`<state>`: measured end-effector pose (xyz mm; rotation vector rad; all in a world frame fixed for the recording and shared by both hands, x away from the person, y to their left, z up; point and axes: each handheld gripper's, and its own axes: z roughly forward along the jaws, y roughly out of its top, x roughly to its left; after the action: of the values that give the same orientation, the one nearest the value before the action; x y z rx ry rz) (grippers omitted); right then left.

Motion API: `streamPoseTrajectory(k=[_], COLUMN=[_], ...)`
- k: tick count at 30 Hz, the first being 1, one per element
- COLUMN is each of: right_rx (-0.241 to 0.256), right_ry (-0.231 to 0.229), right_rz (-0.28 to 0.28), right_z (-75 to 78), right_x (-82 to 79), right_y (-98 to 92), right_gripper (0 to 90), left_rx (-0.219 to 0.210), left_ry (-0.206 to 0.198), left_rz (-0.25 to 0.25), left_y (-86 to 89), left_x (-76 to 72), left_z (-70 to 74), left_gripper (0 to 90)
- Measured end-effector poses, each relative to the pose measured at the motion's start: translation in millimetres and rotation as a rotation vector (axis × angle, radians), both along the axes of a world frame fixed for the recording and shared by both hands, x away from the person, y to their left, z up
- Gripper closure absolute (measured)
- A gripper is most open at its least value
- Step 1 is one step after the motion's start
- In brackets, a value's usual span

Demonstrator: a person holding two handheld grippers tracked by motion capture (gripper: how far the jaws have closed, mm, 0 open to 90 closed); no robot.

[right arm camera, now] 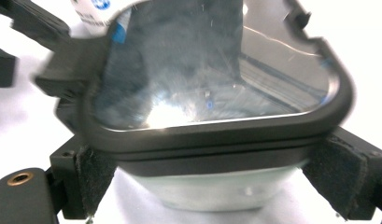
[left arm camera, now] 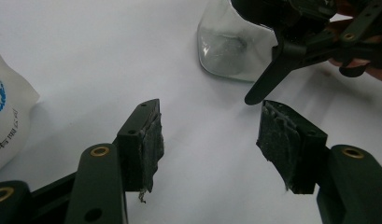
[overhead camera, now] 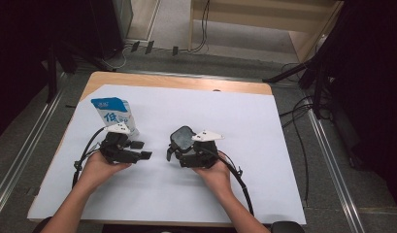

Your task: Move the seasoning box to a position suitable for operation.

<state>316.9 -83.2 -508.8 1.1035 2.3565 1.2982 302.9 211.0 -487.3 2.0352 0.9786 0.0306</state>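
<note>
A clear container with a black rim (overhead camera: 182, 137) is held just above the white sheet, and my right gripper (overhead camera: 179, 148) is shut on its sides. In the right gripper view the container (right arm camera: 216, 84) sits between both padded jaws, my right gripper (right arm camera: 221, 179) pressing just under its rim. A blue-and-white carton (overhead camera: 113, 114) stands upright at the left. My left gripper (overhead camera: 141, 150) is open in front of the carton, holding nothing. In the left gripper view its own jaws stand wide apart, my left gripper (left arm camera: 209, 128) pointing at the container (left arm camera: 226, 51), with the carton (left arm camera: 6, 126) at the left edge.
A white sheet (overhead camera: 264, 145) covers most of the wooden table (overhead camera: 186, 81). Bare sheet lies to the right and at the back. Cables trail from both grippers toward the near edge. Metal rails and dark stands flank the table on the floor.
</note>
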Motion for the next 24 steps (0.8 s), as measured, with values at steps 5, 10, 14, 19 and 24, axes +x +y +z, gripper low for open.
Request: streamPoseTrajectory(k=[5,10,14,19,24], right_rx=[0.017,0.01,0.017,0.036,0.08], right_ry=[0.01,0.0,0.008,0.025,0.053], right_rz=[0.0,0.009,0.022,0.0,0.006], right_z=[9.1,17.7,24.3,26.9,28.8], right_x=[-8.1,-19.8,-23.5,-18.7,-8.9], right_y=[-13.1,-26.3,-40.5,-55.9,-61.7], right_gripper=[10.2,12.3,23.0,32.9,54.9], left_rx=[-0.015,-0.011,0.024,0.0,-0.031], left_ry=[-0.023,-0.026,-0.016,-0.036,-0.028], left_rz=[0.01,-0.023,-0.069,-0.103,-0.132], left_y=[1.9,-4.8,-12.1,-18.5,-26.5], left_x=[2.1,5.6,9.4,19.8,31.0], left_z=[6.0,11.8,15.4,28.5,31.9], left_gripper=[43.5,53.7,64.4,83.4,90.0])
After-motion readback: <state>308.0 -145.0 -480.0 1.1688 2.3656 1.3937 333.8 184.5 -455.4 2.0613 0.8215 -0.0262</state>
